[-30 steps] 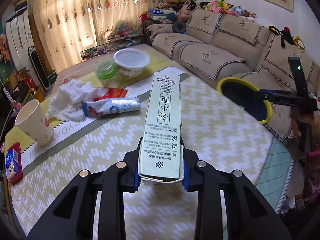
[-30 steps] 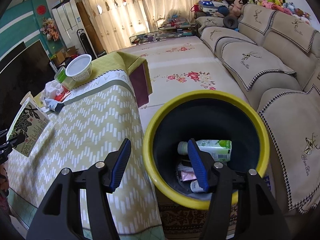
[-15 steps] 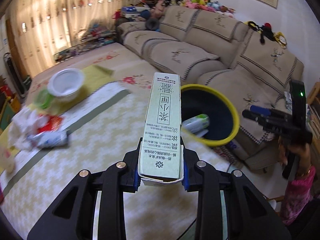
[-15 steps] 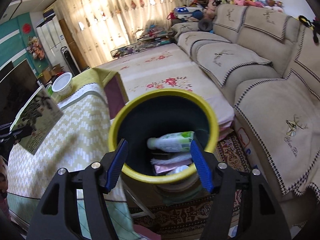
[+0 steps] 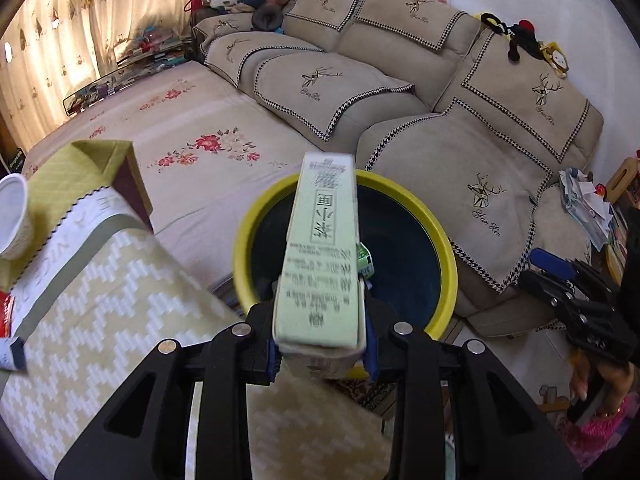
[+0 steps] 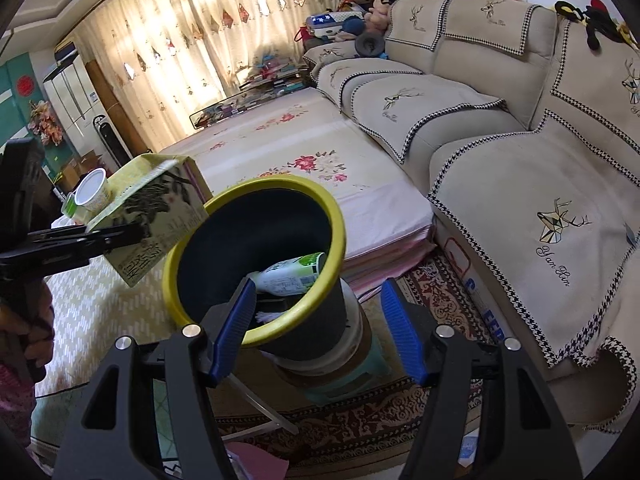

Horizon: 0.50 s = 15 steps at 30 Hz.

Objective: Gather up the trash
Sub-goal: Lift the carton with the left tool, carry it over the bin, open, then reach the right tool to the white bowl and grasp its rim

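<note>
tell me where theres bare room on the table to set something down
Free: the zigzag tablecloth between the table's near edge and the yellow-rimmed bin. Crowded: the far end, around the white bowl, and the bin, which already holds a bottle.

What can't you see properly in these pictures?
- Trash bin bottom: in the left wrist view the green box covers it; in the right wrist view its own wall hides it.
- Box print: blurred, left wrist view.
- White bowl: cut off by the left edge.

Warm daylight glows through the curtains (image 6: 192,32), leaving the room evenly bright. Fisheye bending darkens the corners. The carton (image 5: 320,256) nearest the lens shows motion blur.
</note>
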Tool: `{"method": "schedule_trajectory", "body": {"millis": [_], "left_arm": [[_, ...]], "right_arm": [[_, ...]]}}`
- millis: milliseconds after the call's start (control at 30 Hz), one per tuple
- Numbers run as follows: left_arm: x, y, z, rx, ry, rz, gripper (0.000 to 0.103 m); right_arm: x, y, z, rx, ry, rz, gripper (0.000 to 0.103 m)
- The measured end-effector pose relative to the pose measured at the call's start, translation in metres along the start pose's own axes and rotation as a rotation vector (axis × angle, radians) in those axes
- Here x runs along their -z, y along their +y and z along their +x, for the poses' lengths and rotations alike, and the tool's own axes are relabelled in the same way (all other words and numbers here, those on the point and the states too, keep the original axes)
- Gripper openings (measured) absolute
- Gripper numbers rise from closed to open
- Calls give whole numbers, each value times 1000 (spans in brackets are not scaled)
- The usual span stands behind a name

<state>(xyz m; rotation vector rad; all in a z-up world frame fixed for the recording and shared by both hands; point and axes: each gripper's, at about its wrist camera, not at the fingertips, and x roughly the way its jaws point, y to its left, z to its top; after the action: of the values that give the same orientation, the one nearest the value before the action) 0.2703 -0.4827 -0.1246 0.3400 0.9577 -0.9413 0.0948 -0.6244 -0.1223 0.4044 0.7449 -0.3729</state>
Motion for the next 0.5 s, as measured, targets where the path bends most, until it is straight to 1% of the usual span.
{"method": "schedule_trajectory", "body": {"millis": [67, 100, 133, 167, 200, 233, 300, 333, 400, 500], "left_arm": [[-6, -4, 9, -7, 4, -3, 31], [-8, -4, 11, -13, 2, -6, 34], [-9, -5, 11, -23, -1, -11, 46], [-11, -6, 8, -33, -12, -15, 54], [-11, -7, 3, -36, -32, -13, 66], [-9, -6, -3, -40, -46, -9, 69], [-5, -9, -21, -65, -89, 12, 70], [-2, -9, -30, -67, -109, 15, 73], [8, -3, -51, -60, -146, 6, 78], [32, 14, -87, -83, -209, -23, 82]], "right_arm": [[-1, 0, 1, 6, 3, -2, 62], [-2, 0, 2, 6, 3, -2, 62], [-2, 1, 2, 3, 2, -3, 62], [-2, 2, 2, 0, 1, -4, 62], [-2, 4, 2, -1, 0, -7, 62], [-3, 6, 2, 1, 0, -12, 62], [-2, 11, 1, 4, -1, -22, 62], [-3, 15, 1, 3, -1, -29, 63], [-4, 23, 0, -2, -3, -42, 63], [-6, 37, 0, -5, -2, -66, 64]]}}
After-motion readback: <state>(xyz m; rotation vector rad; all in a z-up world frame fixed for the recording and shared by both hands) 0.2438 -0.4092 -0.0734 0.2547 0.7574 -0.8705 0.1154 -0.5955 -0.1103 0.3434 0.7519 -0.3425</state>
